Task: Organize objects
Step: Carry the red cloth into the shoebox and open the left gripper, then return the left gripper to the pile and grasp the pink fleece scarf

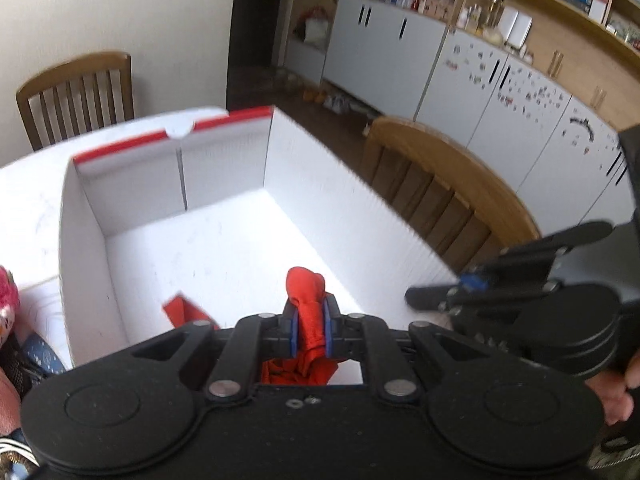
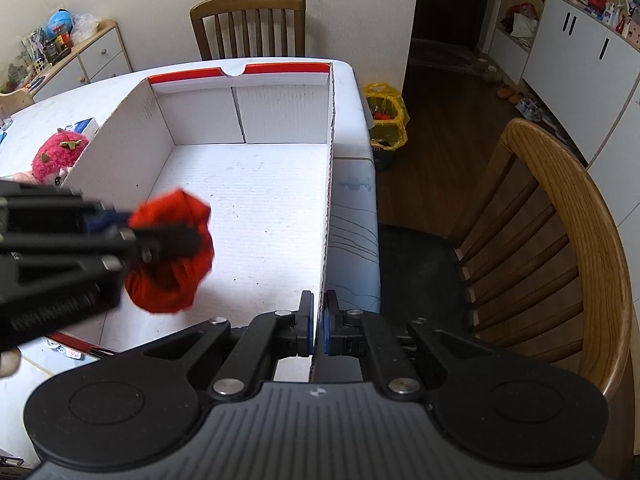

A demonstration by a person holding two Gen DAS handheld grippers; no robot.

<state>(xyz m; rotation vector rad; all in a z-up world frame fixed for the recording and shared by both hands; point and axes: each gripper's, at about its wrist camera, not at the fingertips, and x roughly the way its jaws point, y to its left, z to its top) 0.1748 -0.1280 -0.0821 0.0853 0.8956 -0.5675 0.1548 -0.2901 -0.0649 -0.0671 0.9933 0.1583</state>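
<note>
A large open white cardboard box with a red-edged far flap stands on the white table; it also shows in the right wrist view. My left gripper is shut on a bunched red cloth and holds it above the box's near end; the cloth hangs over the box floor in the right wrist view. My right gripper is shut on the box's right wall, pinching its near top edge. The right gripper also shows in the left wrist view.
A pink plush toy lies on the table left of the box. Wooden chairs stand at the far side and at the right. A yellow bag sits on the floor. Cabinets line the wall.
</note>
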